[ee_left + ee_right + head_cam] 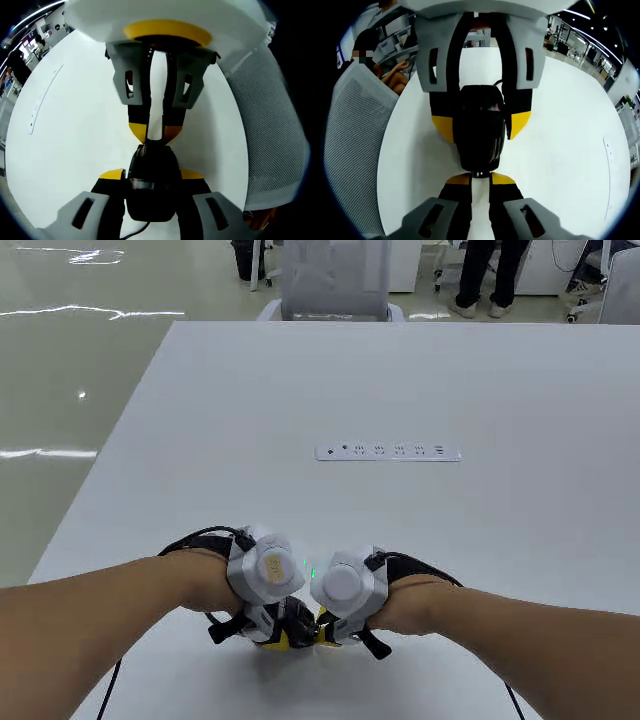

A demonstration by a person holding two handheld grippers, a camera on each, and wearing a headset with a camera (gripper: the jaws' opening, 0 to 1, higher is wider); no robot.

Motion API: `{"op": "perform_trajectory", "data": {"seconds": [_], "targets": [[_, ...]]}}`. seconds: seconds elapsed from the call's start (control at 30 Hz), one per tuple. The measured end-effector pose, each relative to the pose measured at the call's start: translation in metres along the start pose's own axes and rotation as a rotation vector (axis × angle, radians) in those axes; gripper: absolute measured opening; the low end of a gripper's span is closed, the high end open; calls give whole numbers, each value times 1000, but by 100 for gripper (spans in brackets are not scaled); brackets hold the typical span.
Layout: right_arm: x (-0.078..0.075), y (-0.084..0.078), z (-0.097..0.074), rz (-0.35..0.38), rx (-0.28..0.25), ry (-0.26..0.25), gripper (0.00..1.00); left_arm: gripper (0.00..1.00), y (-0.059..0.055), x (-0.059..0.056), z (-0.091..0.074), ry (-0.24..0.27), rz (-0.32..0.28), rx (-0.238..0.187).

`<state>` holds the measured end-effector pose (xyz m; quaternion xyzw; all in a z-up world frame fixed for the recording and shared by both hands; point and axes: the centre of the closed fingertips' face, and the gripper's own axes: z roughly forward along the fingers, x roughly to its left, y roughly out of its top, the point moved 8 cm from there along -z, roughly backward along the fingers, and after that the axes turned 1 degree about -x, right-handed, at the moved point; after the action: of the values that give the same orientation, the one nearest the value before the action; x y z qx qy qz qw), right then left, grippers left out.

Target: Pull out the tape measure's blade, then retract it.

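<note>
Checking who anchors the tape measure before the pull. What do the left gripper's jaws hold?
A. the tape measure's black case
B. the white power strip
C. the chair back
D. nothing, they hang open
A: in the left gripper view the left gripper has its jaws shut on the black case, while the right gripper pinches the blade tip at the case's mouth.

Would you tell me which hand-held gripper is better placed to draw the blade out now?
Right, most likely. The right hand-held gripper pinches at the tape measure's mouth, while the left hand-held gripper clamps its case.
</note>
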<state>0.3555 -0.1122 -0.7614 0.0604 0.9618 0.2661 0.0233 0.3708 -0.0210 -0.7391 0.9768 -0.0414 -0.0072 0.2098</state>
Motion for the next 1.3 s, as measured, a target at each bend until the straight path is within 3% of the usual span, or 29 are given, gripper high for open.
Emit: {"op": "perform_trajectory", "data": {"seconds": [1.3], "targets": [[-1,-21,-12,6,23,8,10,35,0,-2,0,13,-19,-17]]}}
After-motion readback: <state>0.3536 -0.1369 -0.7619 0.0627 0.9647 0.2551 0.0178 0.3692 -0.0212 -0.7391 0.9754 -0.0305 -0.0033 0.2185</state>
